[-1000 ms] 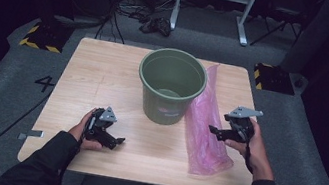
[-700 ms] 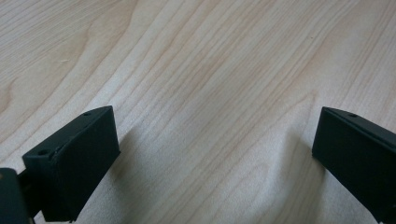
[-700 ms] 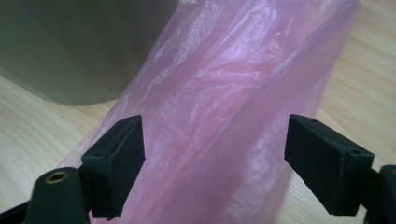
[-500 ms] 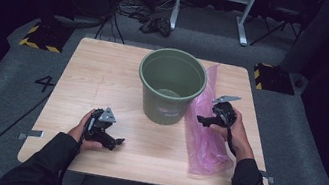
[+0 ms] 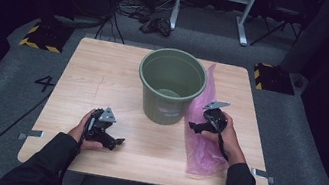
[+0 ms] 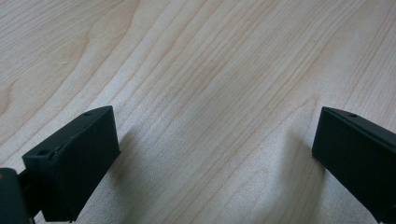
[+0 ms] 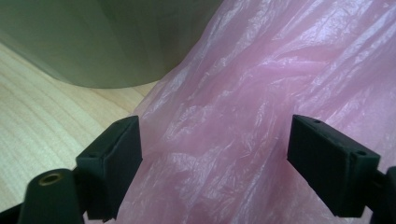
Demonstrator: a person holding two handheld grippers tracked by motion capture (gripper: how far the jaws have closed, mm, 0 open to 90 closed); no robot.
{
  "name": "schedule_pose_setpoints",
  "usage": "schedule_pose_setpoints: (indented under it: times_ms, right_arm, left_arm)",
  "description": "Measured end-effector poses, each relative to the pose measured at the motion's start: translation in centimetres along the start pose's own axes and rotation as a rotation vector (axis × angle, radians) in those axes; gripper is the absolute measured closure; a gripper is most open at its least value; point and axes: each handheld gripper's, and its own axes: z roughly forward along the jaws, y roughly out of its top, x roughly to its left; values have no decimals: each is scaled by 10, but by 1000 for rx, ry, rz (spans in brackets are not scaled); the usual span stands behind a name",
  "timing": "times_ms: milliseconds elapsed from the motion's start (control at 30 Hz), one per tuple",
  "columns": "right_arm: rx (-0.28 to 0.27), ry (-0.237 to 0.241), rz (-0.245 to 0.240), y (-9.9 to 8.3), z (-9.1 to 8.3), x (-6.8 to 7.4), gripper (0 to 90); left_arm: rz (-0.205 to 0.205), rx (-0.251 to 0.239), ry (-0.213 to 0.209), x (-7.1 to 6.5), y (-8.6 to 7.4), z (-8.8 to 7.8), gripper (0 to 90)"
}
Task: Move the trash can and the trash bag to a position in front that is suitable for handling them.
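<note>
A green bucket (image 5: 171,84) stands upright in the middle of the wooden table (image 5: 98,81). A pink plastic bag (image 5: 203,150) lies flat along its right side. My right gripper (image 5: 196,126) hovers over the bag next to the bucket, open; in the right gripper view the crinkled bag (image 7: 252,116) spreads between and under the jaws, with the bucket wall (image 7: 107,42) behind. My left gripper (image 5: 116,142) rests low at the table's front left, open, over bare wood (image 6: 210,107) with nothing between its jaws.
The table's front edge lies just below both hands. Metal clamps (image 5: 29,135) stick out at the front corners. A white stand (image 5: 216,0) and cables (image 5: 156,22) sit on the floor behind the table.
My right gripper has moved left from the bag's right edge to over the bag, close to the bucket. The left gripper has stayed put.
</note>
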Motion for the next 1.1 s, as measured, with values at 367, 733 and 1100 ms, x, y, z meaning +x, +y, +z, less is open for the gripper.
schedule_pose_setpoints:
  times_ms: [367, 733, 1100]
  right_arm:
    - [-5, -34, 42, -4, 8, -3, 162]
    - [-20, -39, 90, -8, 1, -10, 492]
    - [-10, -48, 106, -14, -8, -13, 879]
  left_arm:
    - [-1, -1, -1, 0, 0, 0, 3]
    - [0, -1, 0, 0, 0, 0, 3]
    - [0, -1, -1, 0, 0, 0, 3]
